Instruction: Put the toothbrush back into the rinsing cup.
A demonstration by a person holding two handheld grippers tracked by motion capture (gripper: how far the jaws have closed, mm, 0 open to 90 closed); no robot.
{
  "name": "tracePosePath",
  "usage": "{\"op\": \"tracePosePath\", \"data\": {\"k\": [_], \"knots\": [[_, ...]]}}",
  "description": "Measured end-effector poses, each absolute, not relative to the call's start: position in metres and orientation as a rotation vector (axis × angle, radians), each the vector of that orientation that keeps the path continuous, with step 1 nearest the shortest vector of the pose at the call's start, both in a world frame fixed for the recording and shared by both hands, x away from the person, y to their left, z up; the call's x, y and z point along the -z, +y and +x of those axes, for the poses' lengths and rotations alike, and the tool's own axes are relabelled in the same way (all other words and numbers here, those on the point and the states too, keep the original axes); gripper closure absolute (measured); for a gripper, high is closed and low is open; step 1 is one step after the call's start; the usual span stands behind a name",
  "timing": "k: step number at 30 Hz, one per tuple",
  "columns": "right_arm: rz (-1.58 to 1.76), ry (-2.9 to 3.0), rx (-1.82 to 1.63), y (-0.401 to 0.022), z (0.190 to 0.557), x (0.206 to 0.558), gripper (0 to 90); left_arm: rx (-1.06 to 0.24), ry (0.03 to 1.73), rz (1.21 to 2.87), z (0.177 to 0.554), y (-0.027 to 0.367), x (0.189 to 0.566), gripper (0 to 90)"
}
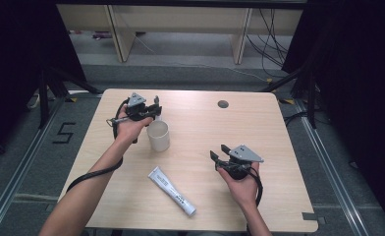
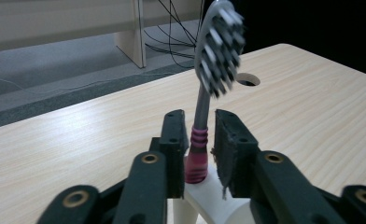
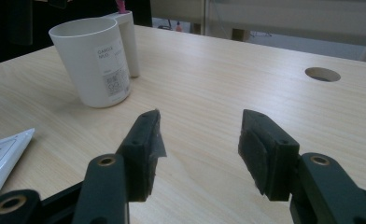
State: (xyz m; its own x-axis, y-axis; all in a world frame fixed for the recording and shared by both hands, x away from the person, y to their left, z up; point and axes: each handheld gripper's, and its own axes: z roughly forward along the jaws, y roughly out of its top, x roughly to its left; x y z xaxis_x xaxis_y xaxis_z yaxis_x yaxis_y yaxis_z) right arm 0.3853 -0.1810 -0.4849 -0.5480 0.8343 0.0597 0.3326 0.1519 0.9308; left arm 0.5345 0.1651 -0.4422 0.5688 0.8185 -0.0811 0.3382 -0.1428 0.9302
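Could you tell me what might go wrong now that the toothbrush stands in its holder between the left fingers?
1. The left gripper has its fingers close on either side of the toothbrush; withdrawing sideways could catch the handle and tip it out of the white holder.
2. The cup stands right beside that hand, so a careless retreat may knock it over.
3. The right gripper is open and empty; reaching for the toothpaste tube could push it toward the near table edge.
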Motion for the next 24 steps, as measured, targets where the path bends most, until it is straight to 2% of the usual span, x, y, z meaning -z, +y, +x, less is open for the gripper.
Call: {"op": "tracePosePath", "data": {"k": [8,16,24], "knots": [[1.130,1.953,-1.393,-0.181,0.385,0.484,47.9,-0.537,0.979,1.720,0.524,0.170,0.436,53.4],[1.145,1.960,-1.386,-0.180,0.385,0.482,46.9,-0.525,1.012,1.703,0.502,0.185,0.428,43.1],[1.108,1.981,-1.358,-0.181,0.389,0.483,45.7,-0.523,0.999,1.693,0.471,0.198,0.419,36.7]]}}
